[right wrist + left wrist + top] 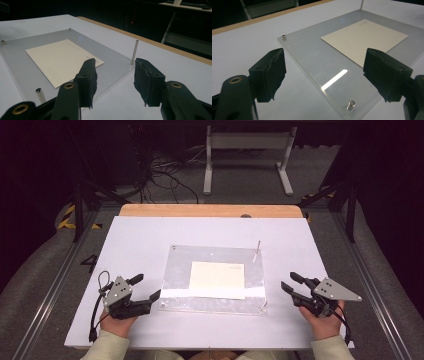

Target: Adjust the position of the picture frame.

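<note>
Hard to read: faint print on the cream rectangular card [217, 279] is too small to make out.
Card: flat under the clear acrylic plate [180, 265], mid-table, between the grippers.
Left gripper [144, 287]: jaws apart, empty.
Right gripper [290, 283]: jaws apart, empty.

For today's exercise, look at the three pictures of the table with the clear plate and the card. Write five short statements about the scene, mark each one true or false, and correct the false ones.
1. The cream card lies on the clear plate. True.
2. The left tongs grip the card. False: they are open beside the plate's left edge, holding nothing.
3. The right tongs are open and empty. True.
4. A tall thin metal pin stands at one corner of the plate. True.
5. The plate rests on a bare wooden table. False: it lies on a white board.
</note>
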A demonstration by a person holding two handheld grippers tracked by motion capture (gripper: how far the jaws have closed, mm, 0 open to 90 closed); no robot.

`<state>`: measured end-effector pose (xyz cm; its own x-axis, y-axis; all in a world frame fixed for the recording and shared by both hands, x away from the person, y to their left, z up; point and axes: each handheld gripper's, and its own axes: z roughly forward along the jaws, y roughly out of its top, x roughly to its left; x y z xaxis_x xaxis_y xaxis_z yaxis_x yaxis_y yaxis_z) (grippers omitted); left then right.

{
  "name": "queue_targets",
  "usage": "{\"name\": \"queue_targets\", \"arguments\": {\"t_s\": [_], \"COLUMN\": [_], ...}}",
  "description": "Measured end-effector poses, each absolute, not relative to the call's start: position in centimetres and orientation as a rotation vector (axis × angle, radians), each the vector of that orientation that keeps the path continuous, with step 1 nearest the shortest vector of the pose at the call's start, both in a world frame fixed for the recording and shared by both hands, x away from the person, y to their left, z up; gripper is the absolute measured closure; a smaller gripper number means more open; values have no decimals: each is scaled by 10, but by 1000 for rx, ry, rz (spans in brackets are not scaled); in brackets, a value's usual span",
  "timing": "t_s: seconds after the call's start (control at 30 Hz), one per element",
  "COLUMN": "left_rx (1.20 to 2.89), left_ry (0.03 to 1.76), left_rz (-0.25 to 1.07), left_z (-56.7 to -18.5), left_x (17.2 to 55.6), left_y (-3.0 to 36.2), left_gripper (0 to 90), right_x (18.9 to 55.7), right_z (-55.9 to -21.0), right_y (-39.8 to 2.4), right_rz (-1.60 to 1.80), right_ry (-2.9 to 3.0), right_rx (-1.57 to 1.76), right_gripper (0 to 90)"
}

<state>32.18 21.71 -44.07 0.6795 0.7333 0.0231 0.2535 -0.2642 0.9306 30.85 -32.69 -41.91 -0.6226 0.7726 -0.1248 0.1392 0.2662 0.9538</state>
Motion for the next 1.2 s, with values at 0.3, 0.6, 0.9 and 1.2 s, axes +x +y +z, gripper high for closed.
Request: {"name": "queue_targets", "arguments": {"t_s": [0.3,0.6,0.9,1.2], "left_rx": [1811,1816,1831,1843], "left_ry": [776,772,772,757], "left_rz": [554,549,530,519], "left_z": [-442,-440,-440,-440], "left_x": [323,321,321,321], "left_y": [217,216,215,213], "left_gripper": [156,159,167,184], "right_x": [309,305,295,289], "right_z": [-420,-416,-406,-406], "right_y": [-327,-324,-313,-296], "right_rz": [1411,1424,1430,1387], "right_ry": [1947,2002,2076,2183], "right_rx": [807,829,729,640], "right_gripper": [506,551,581,612]}}
